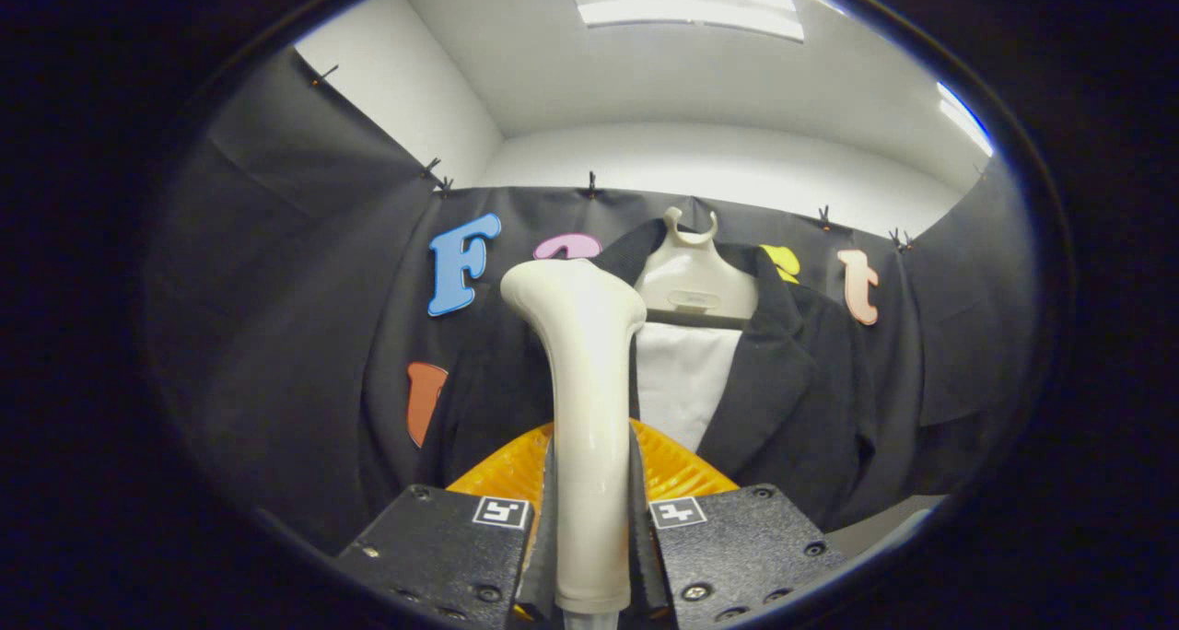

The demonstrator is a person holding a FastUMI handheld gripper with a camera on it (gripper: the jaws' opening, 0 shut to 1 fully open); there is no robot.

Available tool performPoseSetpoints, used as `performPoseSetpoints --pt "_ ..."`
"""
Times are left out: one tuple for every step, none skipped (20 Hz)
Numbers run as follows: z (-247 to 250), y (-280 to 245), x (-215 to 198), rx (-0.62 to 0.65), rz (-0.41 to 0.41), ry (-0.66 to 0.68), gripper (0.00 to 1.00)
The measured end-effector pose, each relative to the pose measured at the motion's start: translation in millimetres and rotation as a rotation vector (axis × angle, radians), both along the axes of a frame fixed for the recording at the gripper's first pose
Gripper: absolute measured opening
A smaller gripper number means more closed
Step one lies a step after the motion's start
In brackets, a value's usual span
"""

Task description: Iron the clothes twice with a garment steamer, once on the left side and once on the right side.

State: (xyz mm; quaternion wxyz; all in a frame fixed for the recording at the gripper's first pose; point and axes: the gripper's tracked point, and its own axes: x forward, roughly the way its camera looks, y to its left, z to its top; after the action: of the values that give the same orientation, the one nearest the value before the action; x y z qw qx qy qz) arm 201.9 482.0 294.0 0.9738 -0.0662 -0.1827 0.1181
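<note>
Gripper (589, 529) fingers were clamped on the steamer (586, 400), raised before the jacket (792, 381); no pass evidently done.

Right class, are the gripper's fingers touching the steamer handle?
Touching. The gripper view shows both fingers pressed against the sides of the white steamer handle, with no gap, ahead of the dark jacket.
</note>
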Motion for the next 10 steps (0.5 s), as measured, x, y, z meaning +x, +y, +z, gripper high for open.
performPoseSetpoints --pt "-4.6 -2.9 -2.2 0.0 -0.001 0.009 0.34" --pt "-9.4 -6.2 -5.0 -0.003 -0.005 0.013 0.34" --pt "-14.9 -9.3 -7.2 -0.011 -0.009 0.02 0.34" --pt "-21.0 -11.2 -8.9 -0.018 -0.01 0.027 0.35" --pt "-28.9 -11.7 -10.8 -0.027 -0.012 0.037 0.34" --pt "-36.1 -13.2 -13.0 -0.035 -0.013 0.046 0.35" --pt "-45.8 -15.1 -14.9 -0.045 -0.016 0.059 0.34" --pt "-53.9 -15.6 -16.7 -0.053 -0.013 0.073 0.34" --pt "-62.5 -15.7 -19.2 -0.062 -0.01 0.086 0.34" --pt "-70.6 -15.8 -22.3 -0.075 -0.01 0.096 0.34"
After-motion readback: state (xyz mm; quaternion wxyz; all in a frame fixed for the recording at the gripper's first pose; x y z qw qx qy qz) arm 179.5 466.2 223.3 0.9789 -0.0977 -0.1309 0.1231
